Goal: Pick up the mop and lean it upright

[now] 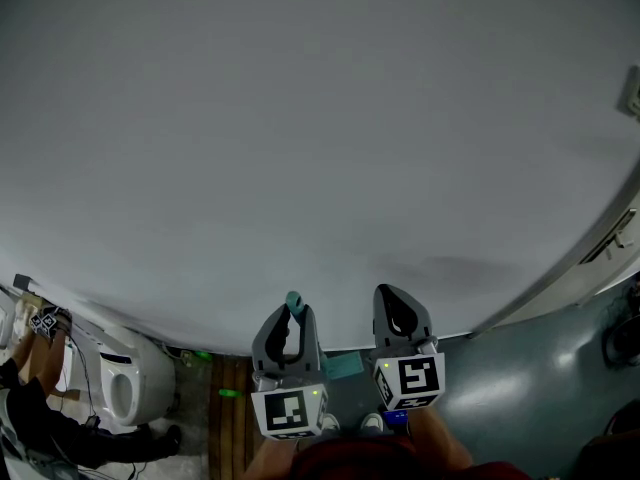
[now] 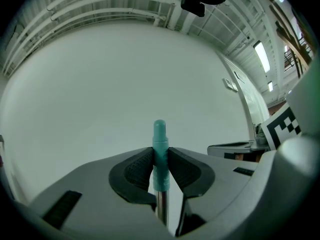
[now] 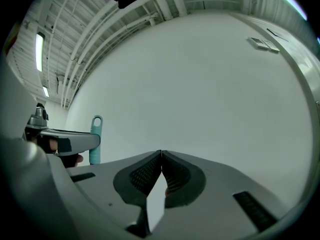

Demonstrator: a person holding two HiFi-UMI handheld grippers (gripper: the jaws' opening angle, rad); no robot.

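Left tongs (image 2: 160,156) are pinching the mop (image 2: 159,132) by its teal top, holding it upright to lean on the wall (image 2: 100,84) ahead; right tongs (image 3: 161,156) alongside are resting pressed together, empty.

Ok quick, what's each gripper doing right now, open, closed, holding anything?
Left gripper: closed on the mop handle, at its teal end.
Right gripper: closed, nothing between its jaws.

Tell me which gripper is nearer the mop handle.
Left. The left gripper is shut on the mop handle; the right gripper sits beside it, shut, not touching.
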